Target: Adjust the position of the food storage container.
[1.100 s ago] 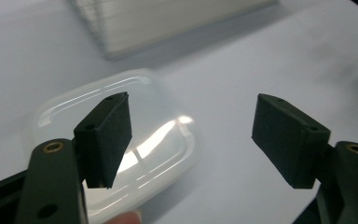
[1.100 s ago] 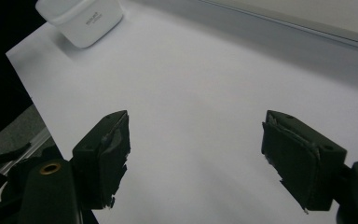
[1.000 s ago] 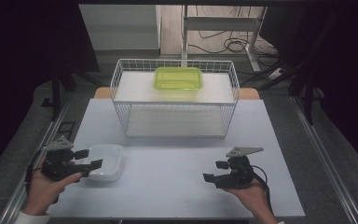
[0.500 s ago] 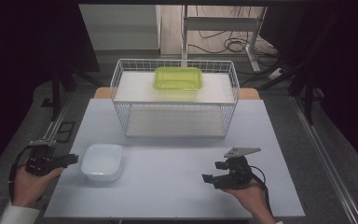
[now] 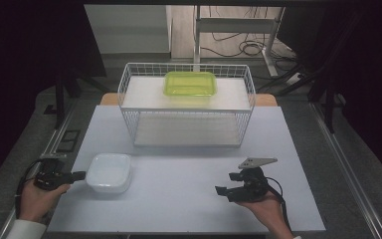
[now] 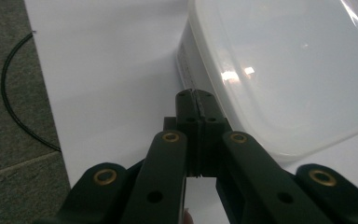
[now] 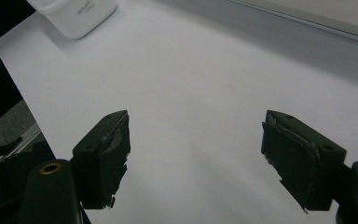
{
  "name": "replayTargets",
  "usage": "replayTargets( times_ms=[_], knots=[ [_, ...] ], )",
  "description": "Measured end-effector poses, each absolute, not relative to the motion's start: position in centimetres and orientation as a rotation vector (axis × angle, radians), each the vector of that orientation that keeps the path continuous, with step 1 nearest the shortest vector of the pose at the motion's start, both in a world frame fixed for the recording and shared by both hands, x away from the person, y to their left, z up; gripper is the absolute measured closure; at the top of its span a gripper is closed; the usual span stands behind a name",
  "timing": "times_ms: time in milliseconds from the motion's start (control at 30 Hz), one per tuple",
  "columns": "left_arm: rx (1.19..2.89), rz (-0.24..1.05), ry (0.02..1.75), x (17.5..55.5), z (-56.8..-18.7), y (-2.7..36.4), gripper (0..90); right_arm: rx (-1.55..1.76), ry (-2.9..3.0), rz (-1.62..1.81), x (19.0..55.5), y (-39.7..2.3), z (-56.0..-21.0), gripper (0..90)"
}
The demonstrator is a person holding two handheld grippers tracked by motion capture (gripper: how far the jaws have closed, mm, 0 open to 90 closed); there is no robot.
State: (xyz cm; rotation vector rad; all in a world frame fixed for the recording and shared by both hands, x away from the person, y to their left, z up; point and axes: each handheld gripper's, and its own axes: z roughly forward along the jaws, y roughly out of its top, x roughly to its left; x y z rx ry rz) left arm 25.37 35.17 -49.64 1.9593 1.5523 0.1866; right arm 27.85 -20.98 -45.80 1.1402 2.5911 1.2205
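White tabletop (image 5: 189,189) bare between closed left tool (image 5: 82,175) beside container (image 5: 109,172) and open right tool (image 5: 225,185).

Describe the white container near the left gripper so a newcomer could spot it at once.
Start at the white table with the wire basket standing at its far side. Come toward the near left corner: the white container sits there alone, just beside the shut fingers of the left gripper. Unlike the yellow-green container up on the basket, it is milky white, lidded and rests flat on the table.
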Motion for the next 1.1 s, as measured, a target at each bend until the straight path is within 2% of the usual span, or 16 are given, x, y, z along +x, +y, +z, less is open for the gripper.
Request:
replayTargets(
  times_ms=[533,1100],
  knots=[
    [1.998,0.161,1.52,25.8,-50.1,33.3,89.8,1.128,2.599,1.219,27.8,-20.9,-45.9,23.4],
    [2.076,0.122,1.426,28.7,-50.0,28.1,89.7,1.124,2.607,1.212,27.9,-20.9,-46.0,23.4]
  ],
)
